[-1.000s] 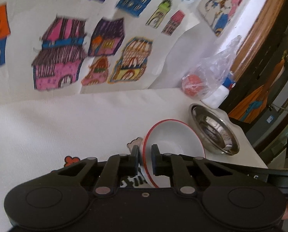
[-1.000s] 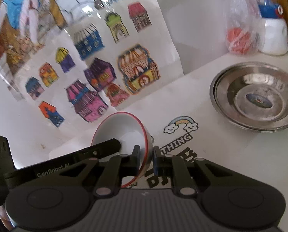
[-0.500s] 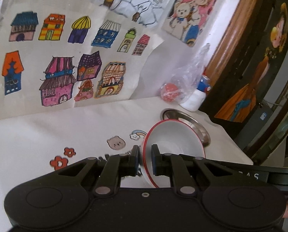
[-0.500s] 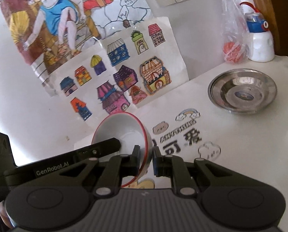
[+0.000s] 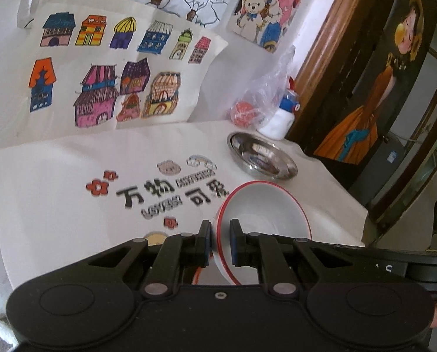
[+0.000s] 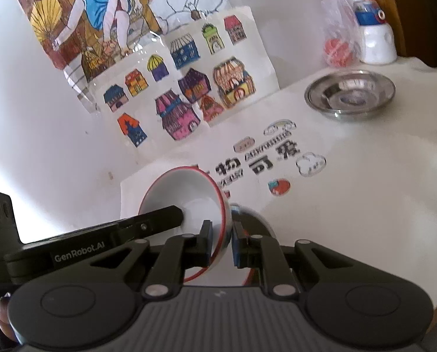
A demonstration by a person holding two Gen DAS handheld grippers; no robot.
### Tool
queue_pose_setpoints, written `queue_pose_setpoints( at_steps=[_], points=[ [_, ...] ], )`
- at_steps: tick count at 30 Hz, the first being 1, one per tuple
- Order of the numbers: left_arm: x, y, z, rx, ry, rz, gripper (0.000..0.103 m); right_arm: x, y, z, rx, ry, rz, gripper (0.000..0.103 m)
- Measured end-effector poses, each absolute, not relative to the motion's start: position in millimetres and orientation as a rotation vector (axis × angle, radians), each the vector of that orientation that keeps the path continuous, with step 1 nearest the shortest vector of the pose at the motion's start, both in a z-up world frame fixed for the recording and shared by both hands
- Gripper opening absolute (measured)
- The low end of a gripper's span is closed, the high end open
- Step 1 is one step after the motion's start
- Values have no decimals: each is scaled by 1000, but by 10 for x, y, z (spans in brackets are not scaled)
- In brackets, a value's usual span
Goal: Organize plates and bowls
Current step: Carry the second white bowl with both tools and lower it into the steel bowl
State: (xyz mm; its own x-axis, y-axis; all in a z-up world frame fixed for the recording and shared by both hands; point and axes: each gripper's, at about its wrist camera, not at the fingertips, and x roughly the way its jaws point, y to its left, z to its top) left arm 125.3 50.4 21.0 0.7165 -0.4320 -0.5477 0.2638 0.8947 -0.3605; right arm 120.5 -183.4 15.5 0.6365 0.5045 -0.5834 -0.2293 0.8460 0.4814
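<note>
1. Left wrist view: the left gripper (image 5: 220,242) is clamped on the rim of a white ceramic bowl with a red edge (image 5: 265,220), held tilted above the white printed tablecloth (image 5: 57,182).
2. Right wrist view: the right gripper (image 6: 221,243) pinches the opposite side of the rim of that bowl (image 6: 189,202).
3. A shiny steel plate (image 5: 262,157) sits well apart, near the far table edge beside a clear plastic bag (image 5: 265,96).
4. Judged step: carrying. Next likely calls for levelling the bowl and lowering it where the dishes are gathered.
</note>
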Motion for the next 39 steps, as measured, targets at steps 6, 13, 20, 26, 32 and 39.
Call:
queue_pose_setpoints(
  at_steps=[6,13,20,26,32,39],
  points=[
    [1138,466,126,-244,704,-387,13,1107,-1825,102,365,794,413,16],
    [1052,417,74,-215,721,-370,14,1063,-1773,63,329,807,395,17],
    [1040,372,42,-177,731,-342,15,1039,-1707,96,269,801,370,17],
    [1042,318,39,-142,733,-334,16,1009,-1656,121,213,794,343,19],
    [1055,276,3,-124,747,-332,16,1013,-1645,113,188,793,336,19],
    [1039,229,-2,-89,737,-320,15,1008,-1618,93,158,783,332,19]
  ],
)
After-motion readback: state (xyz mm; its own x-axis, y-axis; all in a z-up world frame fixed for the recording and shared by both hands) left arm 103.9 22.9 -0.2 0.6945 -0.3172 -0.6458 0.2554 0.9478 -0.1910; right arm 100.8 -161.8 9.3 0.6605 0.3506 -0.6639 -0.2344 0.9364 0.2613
